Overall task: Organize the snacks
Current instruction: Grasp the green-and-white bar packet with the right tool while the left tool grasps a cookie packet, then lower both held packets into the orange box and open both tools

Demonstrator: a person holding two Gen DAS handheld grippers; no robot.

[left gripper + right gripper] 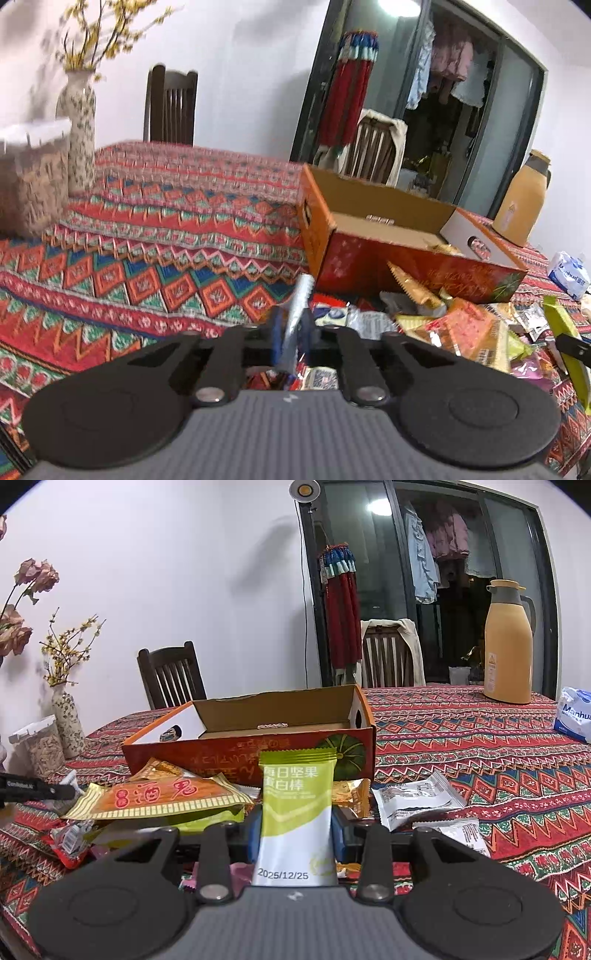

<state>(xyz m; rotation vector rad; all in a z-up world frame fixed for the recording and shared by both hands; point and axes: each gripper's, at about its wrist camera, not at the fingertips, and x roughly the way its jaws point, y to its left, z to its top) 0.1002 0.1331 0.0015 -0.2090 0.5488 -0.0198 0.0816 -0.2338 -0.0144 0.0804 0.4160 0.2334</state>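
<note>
Behind the table I see a white wall, dark wooden chairs and a glass door with clothes hanging behind it; the table itself has a cloth (480,746) with red zigzag patterns.

On this cloth stands an open cardboard box (247,746), red and orange outside, and in front of it lies a loose heap of snacks (162,797). Both claws already carry one snack each, so I judge the step in hand is the carrying of picked snacks to the box. The right gripper (295,827) is clamped on a green and white bar packet (295,805), which stands upright between its fingers, just in front of the box's near wall. The left gripper (291,328) is closed on a thin silver and blue wrapper (295,317), which leans a little to the right; it is over the left edge of the heap, and the box (406,258) is further ahead on its right.

The next move, I think, needs each claw to rise over the near wall of the box, then let go inside. The wall is higher than the packets are now.

Further out stand a yellow jug (508,646), a tissue pack (574,716) and a vase with yellow flowers (79,129).
</note>
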